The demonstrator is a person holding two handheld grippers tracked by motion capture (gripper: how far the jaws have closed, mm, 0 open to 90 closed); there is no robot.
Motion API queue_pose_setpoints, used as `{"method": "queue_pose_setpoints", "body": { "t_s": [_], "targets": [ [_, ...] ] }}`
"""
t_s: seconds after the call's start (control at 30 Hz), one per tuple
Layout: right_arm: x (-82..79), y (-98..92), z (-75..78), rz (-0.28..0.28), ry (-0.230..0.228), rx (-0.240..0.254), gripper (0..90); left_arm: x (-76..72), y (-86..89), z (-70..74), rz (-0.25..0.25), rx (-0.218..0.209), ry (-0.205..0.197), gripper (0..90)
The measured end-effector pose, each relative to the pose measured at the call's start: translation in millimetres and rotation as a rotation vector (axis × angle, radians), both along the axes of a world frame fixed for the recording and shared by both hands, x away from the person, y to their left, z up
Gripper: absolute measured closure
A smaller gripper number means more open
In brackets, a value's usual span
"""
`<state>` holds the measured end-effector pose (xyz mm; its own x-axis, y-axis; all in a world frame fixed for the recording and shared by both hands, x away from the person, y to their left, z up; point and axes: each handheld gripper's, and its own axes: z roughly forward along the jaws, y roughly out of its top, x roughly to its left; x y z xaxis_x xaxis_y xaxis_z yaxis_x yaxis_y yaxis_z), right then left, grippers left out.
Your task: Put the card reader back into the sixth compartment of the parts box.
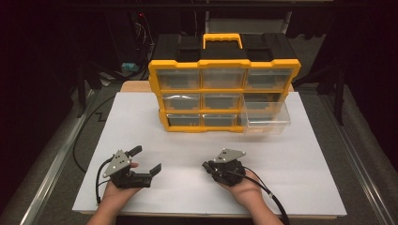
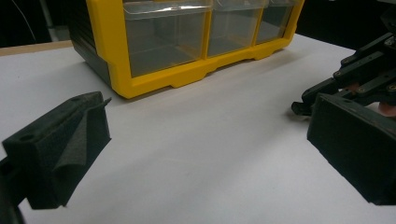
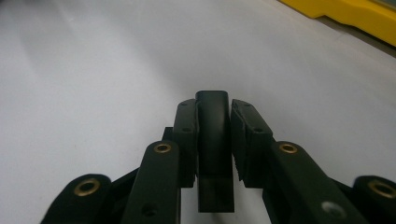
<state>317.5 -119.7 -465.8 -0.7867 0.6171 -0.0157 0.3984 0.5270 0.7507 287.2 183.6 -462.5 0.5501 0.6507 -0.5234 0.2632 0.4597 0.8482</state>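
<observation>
1. We hold the right claw [image 1: 206, 166] low over the white counter [image 1: 300, 187], in front of the yellow drawer organizer [image 1: 224, 86] and a bit right of its middle.
2. Right claw state: clamped on a small flat black piece [image 3: 214, 135]. In the right gripper view the piece stands on edge between the two pads, and both pads press its sides.
3. We can't identify the black piece beyond its shape and colour.
4. We hold the left claw [image 1: 146, 159] in front of the organizer, left of its middle. Its jaws are spread wide with bare counter between them.
5. In the left gripper view the right claw [image 2: 299, 108] sits just past the left claw's right-hand jaw; the two are near each other but apart.
6. The organizer stands upright at the far side of the counter: a three-by-three grid of clear drawers, carry handle [image 1: 222, 40] on top.
7. Its bottom-right drawer [image 1: 265, 118] is pulled out toward us. The other drawers sit flush.
8. Both claws are well apart from the organizer; neither touches it or the pulled-out drawer.
</observation>
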Motion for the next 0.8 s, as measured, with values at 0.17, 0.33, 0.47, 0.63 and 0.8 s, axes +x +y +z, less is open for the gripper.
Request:
{"method": "queue_pose_setpoints", "body": {
  "t_s": [0.17,0.33,0.47,0.63,0.8],
  "targets": [
    [-1.5,-9.1,0.5,-0.002,0.003,-0.011,74.0,-0.2,-1.3,-0.6,-0.005,0.001,0.002,0.4],
    [-3.0,-18.3,2.5,0.004,0.007,-0.009,74.0,-0.5,-1.4,-0.7,-0.008,0.002,0.002,0.4],
    [-4.5,-25.8,4.5,-0.002,0.008,-0.006,74.0,-0.3,-0.6,-0.8,-0.009,0.004,0.003,0.4],
    [-4.9,-33.6,6.6,-0.018,0.003,-0.002,74.0,-0.6,-0.7,-0.5,-0.008,0.000,0.003,0.4],
    [-8.2,-42.9,8.0,-0.028,0.003,-0.014,74.1,-0.5,-0.2,-0.7,-0.007,0.001,0.003,0.4]
  ]
}}
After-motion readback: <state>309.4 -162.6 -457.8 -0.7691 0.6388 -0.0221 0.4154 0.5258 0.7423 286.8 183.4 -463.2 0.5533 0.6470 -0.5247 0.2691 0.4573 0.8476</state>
